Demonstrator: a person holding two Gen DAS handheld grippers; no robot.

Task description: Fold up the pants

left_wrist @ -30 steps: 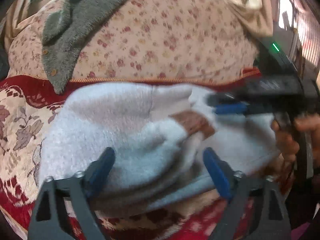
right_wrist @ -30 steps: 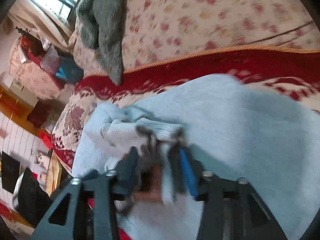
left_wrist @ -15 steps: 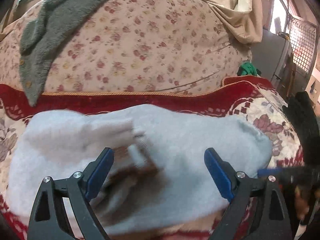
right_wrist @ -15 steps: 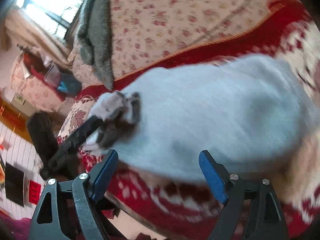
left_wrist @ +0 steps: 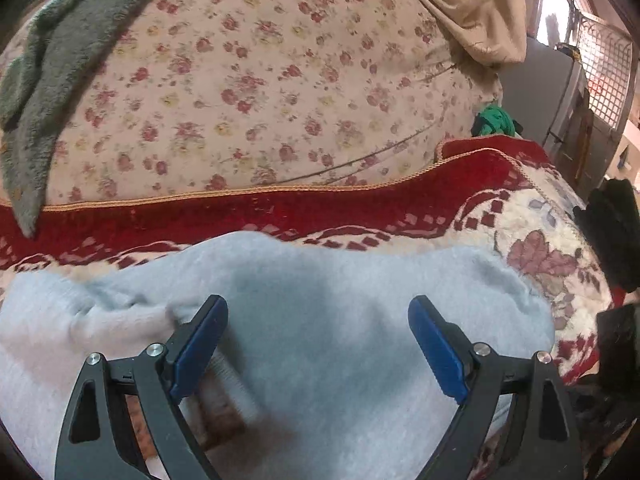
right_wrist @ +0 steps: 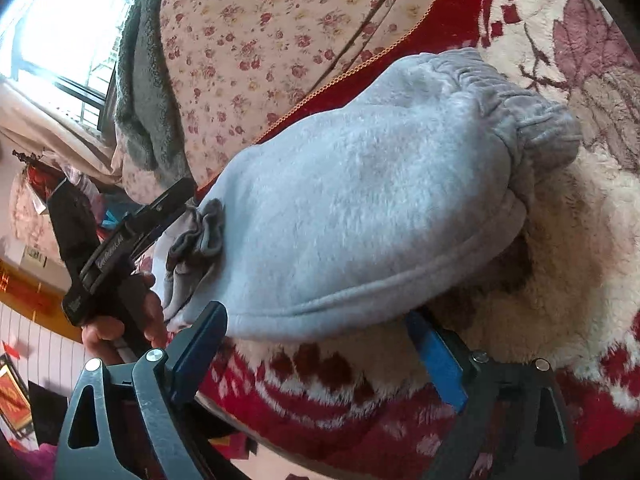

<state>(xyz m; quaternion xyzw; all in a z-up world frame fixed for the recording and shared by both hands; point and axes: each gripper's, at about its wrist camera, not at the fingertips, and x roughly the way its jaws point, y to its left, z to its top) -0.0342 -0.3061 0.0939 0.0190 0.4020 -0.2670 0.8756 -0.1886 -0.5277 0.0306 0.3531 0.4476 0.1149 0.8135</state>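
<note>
Fluffy grey-blue pants (left_wrist: 320, 320) lie in a soft bundle on the red and cream blanket (left_wrist: 532, 248), which covers a sofa seat. They sit right in front of my left claw (left_wrist: 318, 344) and partly under it. My left claw is wide open and holds nothing. Its two blue pads (left_wrist: 200, 344) hang just above the fleece, one on each side of the middle of the bundle.

My right claw (right_wrist: 320, 356) is wide open too, and it holds nothing. It is at the near edge of the bundle, with the thick folded hem (right_wrist: 360, 304) just ahead of it, between the two pads. Off to the left of this claw I can see my other hand (right_wrist: 120, 312) on its black handle. A small ruffled cuff (right_wrist: 200, 232) sticks out close by it. Far ahead and to the right of this claw is the stretchy waistband (right_wrist: 520, 92), all crinkled.

I think the pants already look folded up small, so the job seems nearly done. I cannot tell if one more fold is needed.

These pants look light, thick and very squashy. They will bend and flop, not stay stiff. The fleece should not be slippery, and it cannot break. A pinch in the puffy middle would only grab fuzz. I think the best places to hold are the firm hem near my right claw or the waistband.

Behind it all is a flowery cushion (left_wrist: 260, 80) with a grey fuzzy cloth (left_wrist: 48, 64) draped over it.
</note>
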